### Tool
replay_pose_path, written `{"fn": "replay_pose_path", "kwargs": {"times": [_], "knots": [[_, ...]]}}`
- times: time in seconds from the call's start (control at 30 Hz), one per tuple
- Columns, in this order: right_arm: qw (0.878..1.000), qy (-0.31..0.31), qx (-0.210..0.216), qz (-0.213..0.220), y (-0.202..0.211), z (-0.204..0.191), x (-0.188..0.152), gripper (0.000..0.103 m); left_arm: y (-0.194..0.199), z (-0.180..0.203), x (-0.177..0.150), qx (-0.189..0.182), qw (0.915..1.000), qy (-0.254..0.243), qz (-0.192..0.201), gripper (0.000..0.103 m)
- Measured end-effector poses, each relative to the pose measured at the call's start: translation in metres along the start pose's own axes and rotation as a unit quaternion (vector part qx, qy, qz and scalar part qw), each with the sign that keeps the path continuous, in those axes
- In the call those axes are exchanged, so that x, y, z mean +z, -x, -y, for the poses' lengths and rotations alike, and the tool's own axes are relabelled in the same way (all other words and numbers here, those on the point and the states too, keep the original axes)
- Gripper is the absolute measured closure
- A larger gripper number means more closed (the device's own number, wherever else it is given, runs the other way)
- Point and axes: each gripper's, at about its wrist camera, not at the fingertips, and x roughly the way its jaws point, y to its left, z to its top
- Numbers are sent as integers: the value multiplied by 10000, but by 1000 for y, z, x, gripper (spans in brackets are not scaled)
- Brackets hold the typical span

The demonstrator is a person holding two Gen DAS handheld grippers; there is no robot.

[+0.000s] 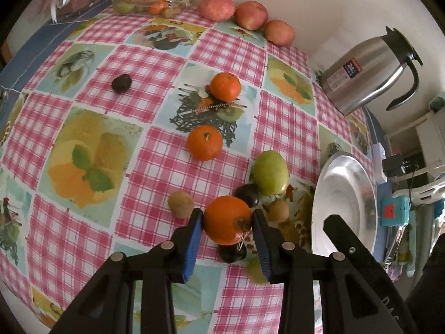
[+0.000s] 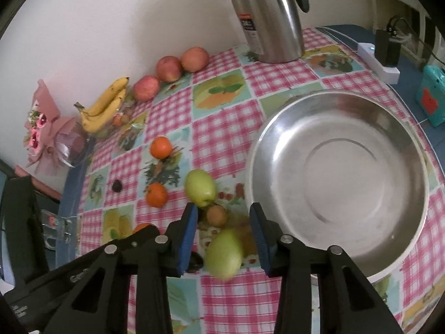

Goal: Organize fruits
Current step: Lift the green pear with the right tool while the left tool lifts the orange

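Left tool [image 1: 226, 222] pinches an orange [image 1: 227, 220] just above the worktop [image 1: 155, 164]; stem scar faces lower right; a dark fruit [image 1: 232, 253] beneath is largely hidden. Right tool [image 2: 224, 224] spread; blurred green fruit [image 2: 224, 253] between its fingers, long axis upright. Steel bowl [image 2: 411, 167] beside.

Right gripper [image 2: 224, 224] fingers [image 2: 187, 233] spread around a green fruit [image 2: 224, 253] beside the steel bowl [image 2: 278, 139].
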Motion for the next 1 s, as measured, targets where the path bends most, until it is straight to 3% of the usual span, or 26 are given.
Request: {"fn": "replay_pose_path", "kwargs": {"times": [0.43, 0.7, 1.0], "knots": [[9973, 406, -159, -599, -19, -9, -22, 63, -12, -24, -7, -72, 9981, 511, -336, 64], [9946, 609, 68, -842, -16, -17, -43, 63, 4, -43, -14, 117, 9967, 760, -244, 64], [9838, 1073, -152, -1431, -35, -33, -63, 59, 8, -50, -19, 69, 9952, 917, -319, 64]]}}
